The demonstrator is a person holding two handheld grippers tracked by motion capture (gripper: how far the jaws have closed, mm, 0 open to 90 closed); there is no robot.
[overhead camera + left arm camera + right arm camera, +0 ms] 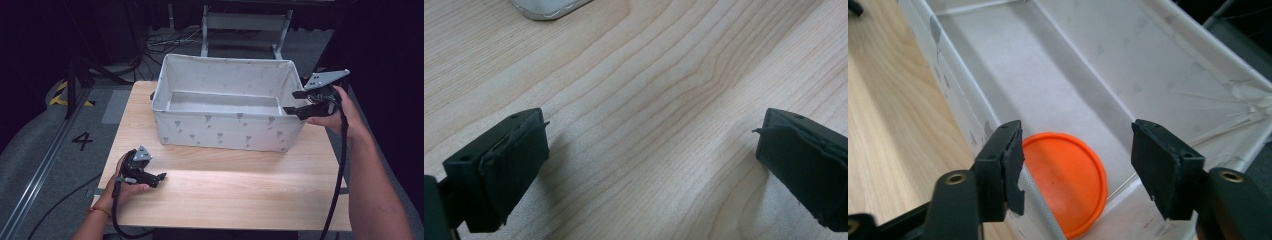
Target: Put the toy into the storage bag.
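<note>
From the high view I see my right gripper held at the right end of the white fabric bin, its jaws wide apart and nothing between them, while my left gripper lies low on the near left part of the wooden table, well apart from the bin. That view shows the bin's pale floor but hides its near right corner behind the wall. My right gripper view looks down into that corner and shows an orange disc lying flat on the bin floor, close against the near wall and partly covered by the rim. The disc is round, smooth and plastic-looking, with a raised edge. The bin is soft cloth printed with small grey marks, stitched along its rim, a rectangle with upright walls. My left gripper view shows light wood grain running in long wavy lines, the jaws spread wide and empty just above it, and a rounded corner of the bin at the far edge.
</note>
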